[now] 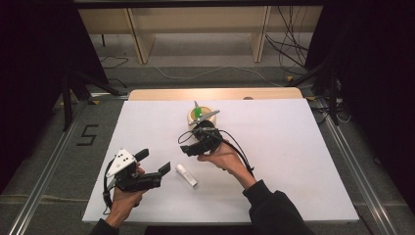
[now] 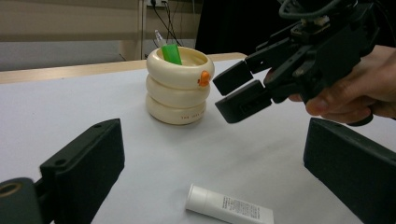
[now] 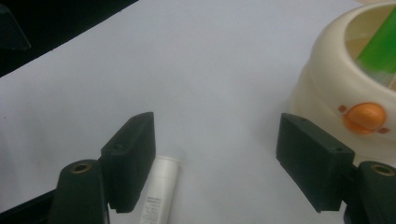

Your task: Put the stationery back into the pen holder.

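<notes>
From the high view, the white tube (image 1: 186,175) lies on the table (image 1: 293,161), between the left gripper (image 1: 155,163) at 9 o'clock and the right gripper (image 1: 190,147) at 12 o'clock.

In the left gripper view, jaws stand wide apart, empty; the cream cup (image 2: 177,86) is at 12 o'clock.

In the right gripper view, jaws are wide, holding nothing, the tube at 7 o'clock.
</notes>
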Available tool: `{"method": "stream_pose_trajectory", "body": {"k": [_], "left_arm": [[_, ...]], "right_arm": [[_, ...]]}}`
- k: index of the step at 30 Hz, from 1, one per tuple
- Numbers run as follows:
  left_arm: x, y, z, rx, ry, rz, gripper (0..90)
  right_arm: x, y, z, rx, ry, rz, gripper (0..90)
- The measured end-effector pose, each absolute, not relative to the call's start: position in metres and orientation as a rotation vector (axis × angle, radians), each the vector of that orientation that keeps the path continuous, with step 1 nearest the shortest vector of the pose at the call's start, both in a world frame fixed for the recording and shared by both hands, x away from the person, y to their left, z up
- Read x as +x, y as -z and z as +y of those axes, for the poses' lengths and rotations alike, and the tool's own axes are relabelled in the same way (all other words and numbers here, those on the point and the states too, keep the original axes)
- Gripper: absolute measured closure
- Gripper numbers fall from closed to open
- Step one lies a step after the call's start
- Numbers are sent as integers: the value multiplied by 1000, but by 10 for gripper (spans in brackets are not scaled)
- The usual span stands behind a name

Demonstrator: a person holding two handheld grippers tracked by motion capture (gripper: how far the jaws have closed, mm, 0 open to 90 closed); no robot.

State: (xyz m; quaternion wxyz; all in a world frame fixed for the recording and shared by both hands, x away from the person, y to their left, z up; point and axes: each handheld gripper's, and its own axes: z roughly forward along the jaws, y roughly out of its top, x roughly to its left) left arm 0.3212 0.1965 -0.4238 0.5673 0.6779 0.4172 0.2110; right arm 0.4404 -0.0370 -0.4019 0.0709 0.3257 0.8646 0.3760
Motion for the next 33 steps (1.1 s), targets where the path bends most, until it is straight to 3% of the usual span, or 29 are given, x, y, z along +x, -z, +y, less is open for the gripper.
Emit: {"method": "stream_pose_trajectory", "body": {"k": [33], "left_arm": [[318,421,195,1598,-459,957,27]], "right_arm": [[421,434,-9,948,-1005,2750,309]]}}
